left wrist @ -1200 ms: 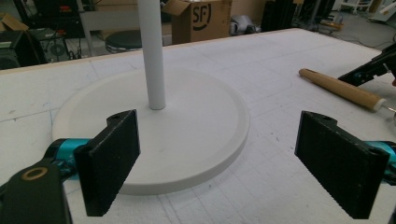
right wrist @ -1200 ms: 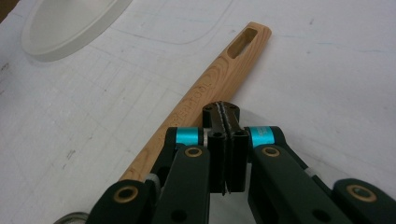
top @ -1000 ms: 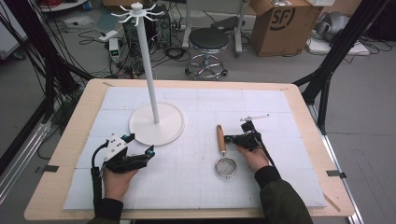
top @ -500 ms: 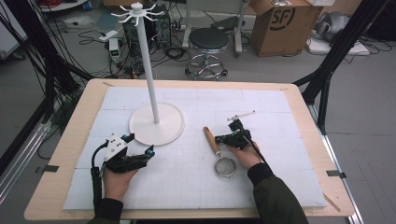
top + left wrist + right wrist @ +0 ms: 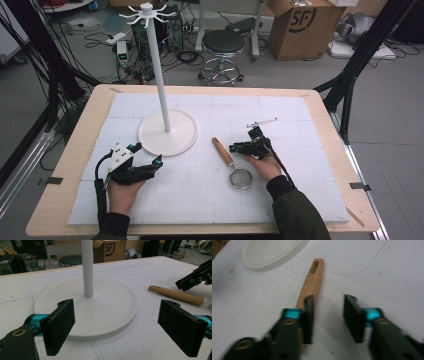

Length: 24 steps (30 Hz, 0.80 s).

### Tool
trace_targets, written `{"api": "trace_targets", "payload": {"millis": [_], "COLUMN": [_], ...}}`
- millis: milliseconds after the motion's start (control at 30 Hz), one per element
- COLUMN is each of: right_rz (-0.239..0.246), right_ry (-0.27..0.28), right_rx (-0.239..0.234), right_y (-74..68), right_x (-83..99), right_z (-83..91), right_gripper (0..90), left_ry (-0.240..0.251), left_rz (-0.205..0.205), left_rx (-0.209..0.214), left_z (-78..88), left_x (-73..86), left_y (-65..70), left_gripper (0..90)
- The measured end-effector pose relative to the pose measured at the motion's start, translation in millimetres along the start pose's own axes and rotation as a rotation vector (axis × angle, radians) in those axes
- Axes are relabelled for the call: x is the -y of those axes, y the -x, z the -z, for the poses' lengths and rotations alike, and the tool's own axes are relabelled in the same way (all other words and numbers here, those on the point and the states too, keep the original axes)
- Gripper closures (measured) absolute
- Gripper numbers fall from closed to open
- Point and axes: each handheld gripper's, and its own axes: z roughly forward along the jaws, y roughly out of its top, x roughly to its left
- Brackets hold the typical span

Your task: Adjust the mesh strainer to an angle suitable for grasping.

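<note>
Now: Right Jaws Part Beside the Strainer Handle

Down on the white-matted surface (image 5: 300, 200), the small strainer (image 5: 231, 164) lies flat, its wooden handle (image 5: 310, 283) angled up toward the white stand base (image 5: 167, 133) and its mesh bowl (image 5: 241, 178) nearest the person. That bowl looks bare from above, nothing to make out in it.

Over to the right hand-held gripper (image 5: 234, 148): the hand comes in from the bottom right, knuckles over the body, jaws pointing left across the surface at the handle. Its jaws have just been opening and now stand partway apart. From the right gripper view, the handle runs just outside the left-hand jaw, with only bare mat in the gap between the two pads, so nothing is gripped.

And the left hand-held gripper (image 5: 147, 156) sits low at the front left, forearm straight up from the bottom edge, jaws spread wide with nothing between them, aimed at the stand base. The white pole (image 5: 87, 267) rises from the middle of that disc, with hooks at its top (image 5: 146, 12).
</note>
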Motion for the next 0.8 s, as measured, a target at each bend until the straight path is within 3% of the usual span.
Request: {"api": "trace_targets", "payload": {"millis": [33, 133, 167, 300, 533, 800], "right_rz": [-0.006, -0.009, -0.012, -0.007, -0.042, -0.042], "right_ry": [0.005, 0.044, 0.078, 0.115, 0.141, 0.155], "right_rx": [0.003, 0.030, 0.035, 0.032, -0.016, -0.048], "right_y": [0.0, -2.6, -5.0, -6.6, -3.1, -8.3], "right_x": [0.0, 0.6, 2.1, 7.3, 22.3, 24.3], "right_z": [3.1, 14.4, 22.5, 30.6, 42.1, 43.1], "right_gripper": [47.4, 37.1, 36.7, 38.5, 37.3, 37.1], "left_ry": [-0.002, -0.001, -0.004, -0.007, -0.011, -0.014], "left_rz": [-0.003, -0.002, -0.003, -0.003, -0.008, -0.013], "left_rx": [0.002, 0.001, 0.002, 0.002, 0.001, 0.003], "left_z": [0.1, 0.4, 0.3, -0.3, -1.0, -1.8], "left_x": [-0.1, -0.2, -0.2, 0.0, 0.1, -0.5], "left_y": [0.2, 0.8, 0.8, 1.8, 2.3, 4.9], "left_gripper": [14.8, 14.8, 14.8, 14.8, 14.9, 14.9]}}
